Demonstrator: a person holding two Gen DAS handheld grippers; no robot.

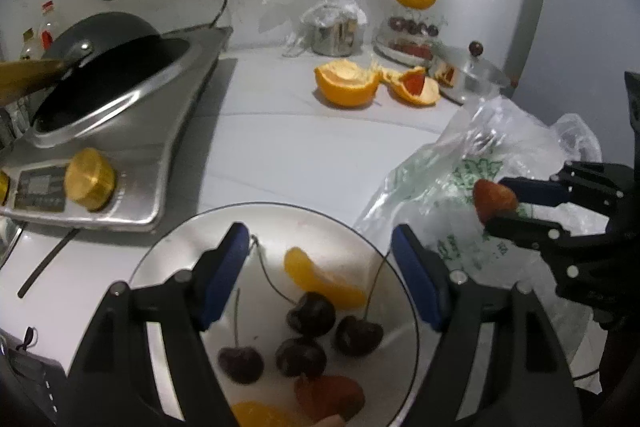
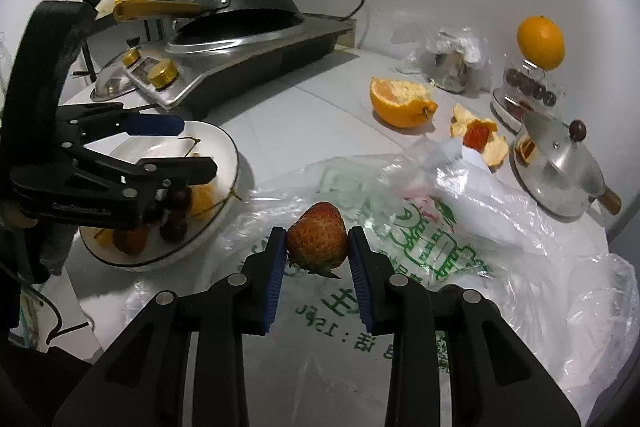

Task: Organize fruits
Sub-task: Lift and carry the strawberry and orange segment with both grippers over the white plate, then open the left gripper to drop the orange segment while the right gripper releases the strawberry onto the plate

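A strawberry point(image 2: 317, 235) is clamped in the right claw point(image 2: 317, 259), low in the frame centre, above the plastic bag point(image 2: 460, 247). The left claw point(image 1: 320, 275) is held apart over the plate point(image 1: 168, 259) — the strawberry probably must be carried left and released there.

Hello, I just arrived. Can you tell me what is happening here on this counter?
A person is sorting fruit with two handheld grippers. The right gripper holds a strawberry between its jaws, above a plastic bag. The left gripper hovers open over a white plate that already has cherries, orange segments and another strawberry.
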